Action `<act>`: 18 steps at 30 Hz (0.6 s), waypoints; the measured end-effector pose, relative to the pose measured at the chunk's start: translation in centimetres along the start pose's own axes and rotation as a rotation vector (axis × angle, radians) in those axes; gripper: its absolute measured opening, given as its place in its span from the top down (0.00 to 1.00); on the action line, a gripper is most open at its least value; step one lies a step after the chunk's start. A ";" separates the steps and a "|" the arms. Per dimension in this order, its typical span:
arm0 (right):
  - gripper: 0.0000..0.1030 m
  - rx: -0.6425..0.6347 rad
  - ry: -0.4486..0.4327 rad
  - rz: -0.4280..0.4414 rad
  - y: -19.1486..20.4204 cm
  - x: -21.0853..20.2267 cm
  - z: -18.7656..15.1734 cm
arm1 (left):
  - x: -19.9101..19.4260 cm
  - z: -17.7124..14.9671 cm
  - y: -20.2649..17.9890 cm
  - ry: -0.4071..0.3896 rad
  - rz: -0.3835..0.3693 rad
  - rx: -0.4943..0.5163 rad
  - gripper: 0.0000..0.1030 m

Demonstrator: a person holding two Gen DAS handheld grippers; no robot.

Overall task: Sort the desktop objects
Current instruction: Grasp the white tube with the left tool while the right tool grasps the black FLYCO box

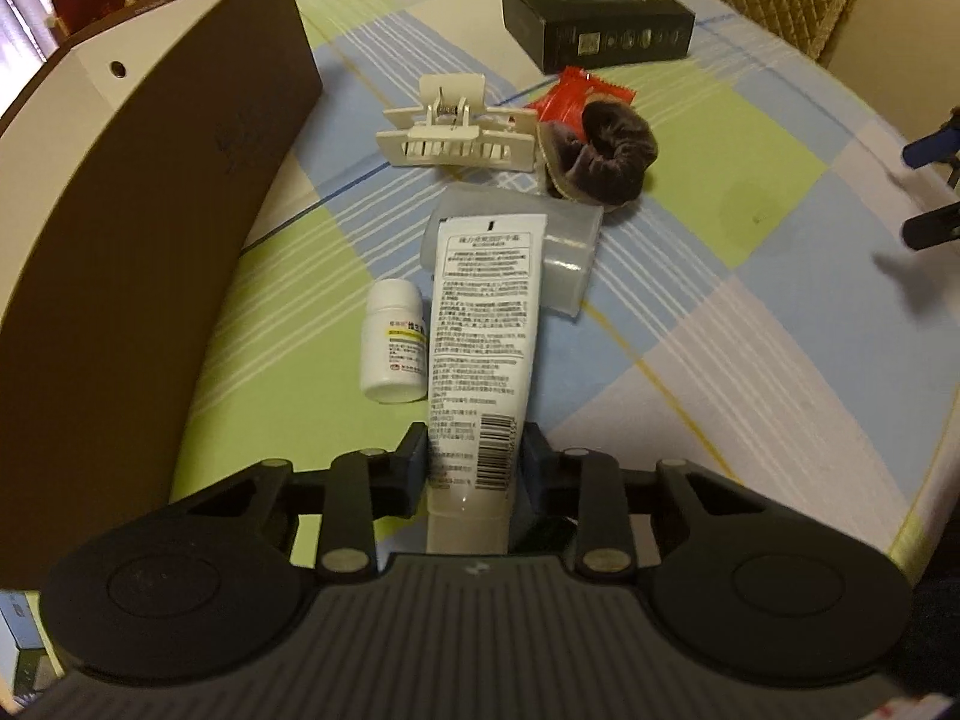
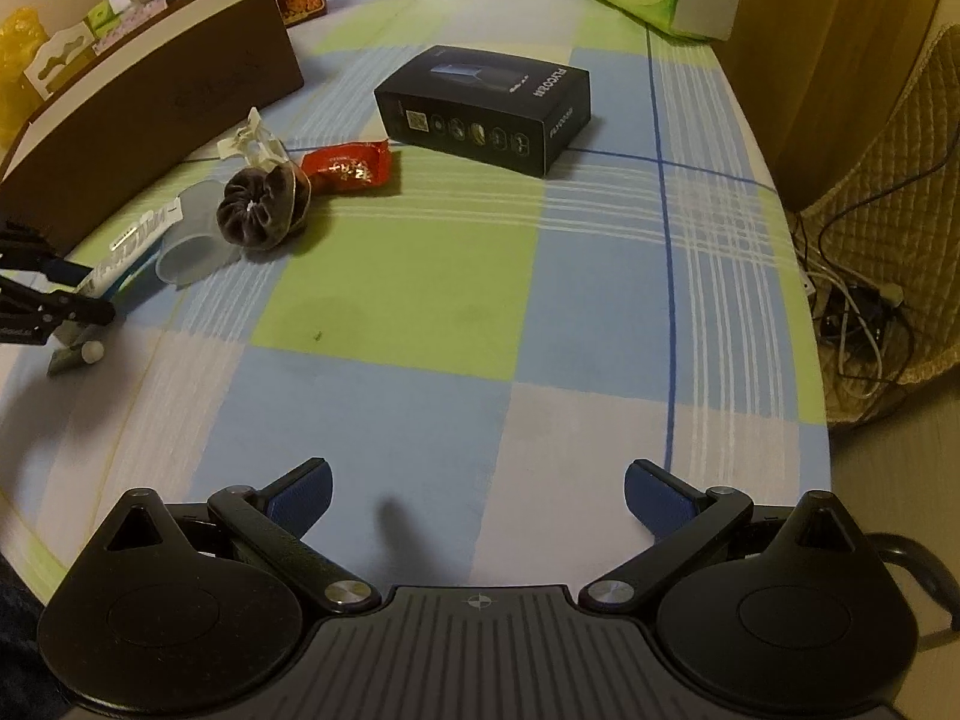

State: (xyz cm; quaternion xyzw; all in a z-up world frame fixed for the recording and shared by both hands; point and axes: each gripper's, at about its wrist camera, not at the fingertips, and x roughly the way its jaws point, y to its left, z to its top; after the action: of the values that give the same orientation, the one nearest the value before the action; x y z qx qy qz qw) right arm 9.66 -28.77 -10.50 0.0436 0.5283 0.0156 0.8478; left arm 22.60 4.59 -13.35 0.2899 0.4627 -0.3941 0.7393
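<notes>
One long brown cardboard box (image 1: 150, 228), one small white pill bottle (image 1: 393, 348), one white printed squeeze tube (image 1: 483, 324), one cream plastic hair claw (image 1: 459, 129), one clear plastic cup (image 1: 570, 246), one dark velvet scrunchie (image 1: 606, 156), one red foil sachet (image 1: 570, 96) and one black carton (image 1: 600, 21) were counted. The left gripper (image 1: 474, 462) pinched the tube's cap end; the right gripper (image 2: 477, 492) stood spread wide, touching nothing. All lay on a green, blue and white checked tablecloth (image 2: 420, 300).

Black linkage tongs (image 2: 477, 495) with blue ribbed pads (image 2: 303, 495), silver pivot screws, round housings, grooved grey base.
</notes>
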 end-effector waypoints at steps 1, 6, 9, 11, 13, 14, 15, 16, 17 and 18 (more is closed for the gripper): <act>0.02 -0.004 -0.005 0.000 0.1 0.1 0.1 | -0.4 -0.1 0.0 -0.011 -0.003 -0.013 0.74; 0.02 -0.060 -0.043 -0.002 0.4 0.8 1.8 | -2.8 -1.1 0.1 -0.074 0.004 -0.127 0.74; 0.02 -0.130 -0.082 0.005 0.4 1.3 3.6 | -4.0 -1.4 0.4 -0.105 0.023 -0.206 0.74; 0.02 -0.185 -0.109 0.012 0.3 1.8 5.0 | -4.6 -1.6 0.8 -0.116 0.042 -0.258 0.74; 0.02 -0.251 -0.138 0.027 0.2 2.2 6.7 | -5.2 -1.7 1.2 -0.124 0.071 -0.306 0.74; 0.02 -0.275 -0.146 0.034 0.0 2.4 7.4 | -5.4 -1.8 1.4 -0.127 0.085 -0.327 0.74; 0.02 -0.309 -0.156 0.047 -0.1 2.7 8.4 | -5.7 -1.8 1.6 -0.129 0.096 -0.346 0.74; 0.02 -0.340 -0.165 0.060 -0.2 2.9 9.2 | -5.8 -1.8 1.8 -0.132 0.104 -0.366 0.74; 0.02 -0.369 -0.176 0.071 -0.3 3.0 9.9 | -6.0 -1.8 2.0 -0.135 0.113 -0.386 0.74; 0.02 -0.405 -0.185 0.081 -0.5 3.1 10.8 | -6.3 -1.9 2.2 -0.137 0.122 -0.402 0.74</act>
State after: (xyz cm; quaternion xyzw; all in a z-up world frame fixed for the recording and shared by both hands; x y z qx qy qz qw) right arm 20.77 -29.64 -8.60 -0.1048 0.4321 0.1514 0.8828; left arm 21.94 9.18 -8.21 0.1365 0.4622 -0.2674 0.8344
